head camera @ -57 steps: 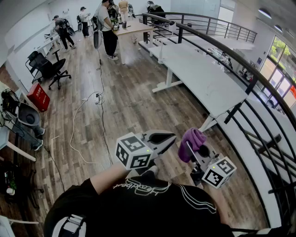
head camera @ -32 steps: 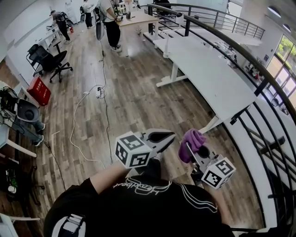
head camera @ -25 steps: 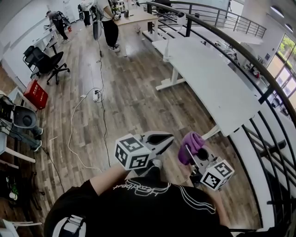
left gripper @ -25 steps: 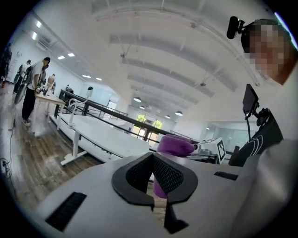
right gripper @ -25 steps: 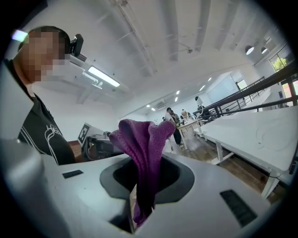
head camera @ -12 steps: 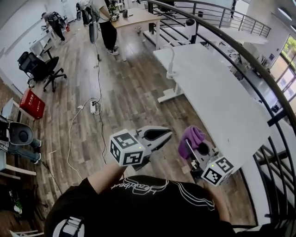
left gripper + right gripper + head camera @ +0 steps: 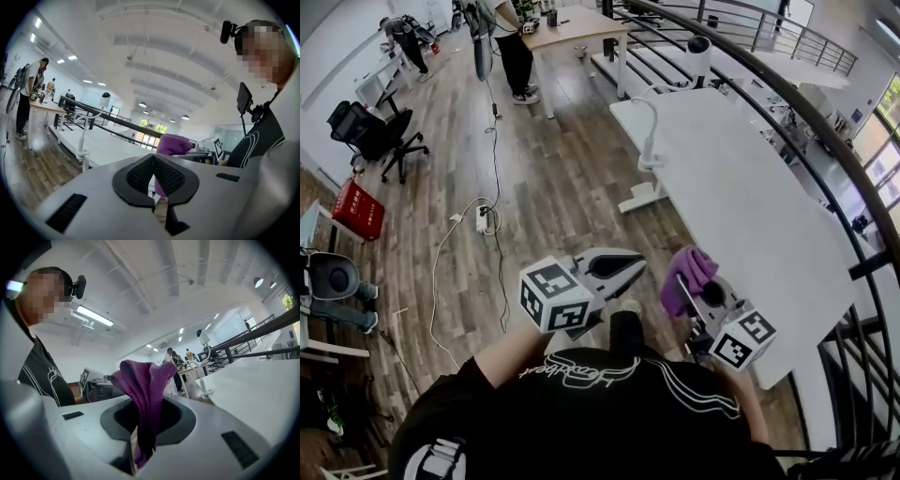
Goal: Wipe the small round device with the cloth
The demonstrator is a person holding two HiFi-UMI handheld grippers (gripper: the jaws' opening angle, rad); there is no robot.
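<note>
1. Purple knitted cloth (image 7: 143, 380), bunched and folded, is standing up out of the right gripper (image 7: 140, 432); its fingers (image 7: 176, 420) are clamping the lower end.
2. Cloth is hanging in the air near the long edge of the white table (image 7: 750, 216).
3. Left gripper (image 7: 153, 161) is sitting closed, fingers (image 7: 136, 176) meeting tip to tip, holding nothing.

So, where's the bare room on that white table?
Almost all of the long white table is bare, between the black railing and the wooden floor. Only its far end holds a white gooseneck lamp.
</note>
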